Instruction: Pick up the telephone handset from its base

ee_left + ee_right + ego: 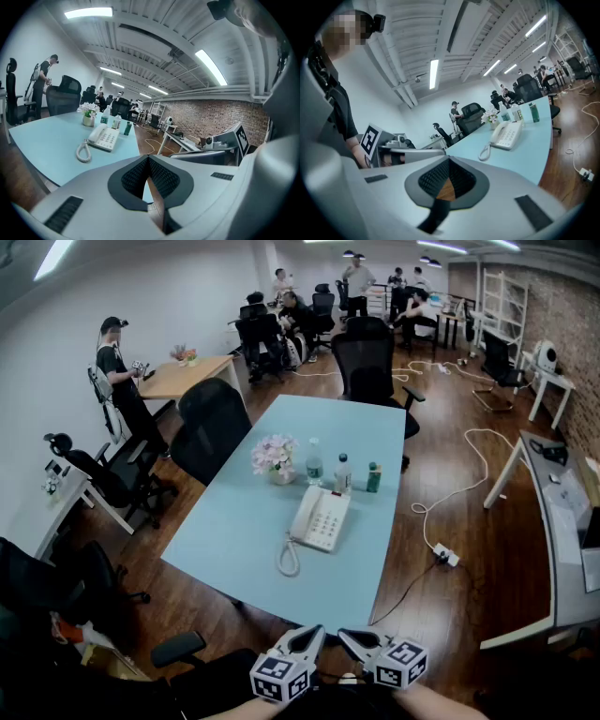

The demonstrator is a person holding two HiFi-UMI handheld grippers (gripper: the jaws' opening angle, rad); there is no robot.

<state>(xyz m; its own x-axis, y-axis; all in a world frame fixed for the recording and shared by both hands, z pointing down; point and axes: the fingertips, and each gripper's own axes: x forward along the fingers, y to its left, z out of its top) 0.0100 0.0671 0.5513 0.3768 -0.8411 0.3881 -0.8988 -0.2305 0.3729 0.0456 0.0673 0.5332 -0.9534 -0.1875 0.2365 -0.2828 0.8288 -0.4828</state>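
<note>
The white telephone (321,519) lies near the middle of the light blue table (234,531), with the handset (304,510) resting on the left side of its base. Its coiled cord (287,558) loops toward me. Both grippers hover below the table's near edge, well short of the phone. My left gripper (312,637) is shut with nothing in it, and so is my right gripper (349,639) beside it. From the left gripper view the phone (104,137) sits far ahead of the closed tips (148,159). The right gripper view shows the phone (506,134) beyond its own closed tips (449,162).
Behind the phone stand a pot of flowers (275,457), two water bottles (315,463) and a green bottle (373,477). Black office chairs (211,423) ring the table. A white cable (450,493) trails on the wood floor at right. People work at the room's far end.
</note>
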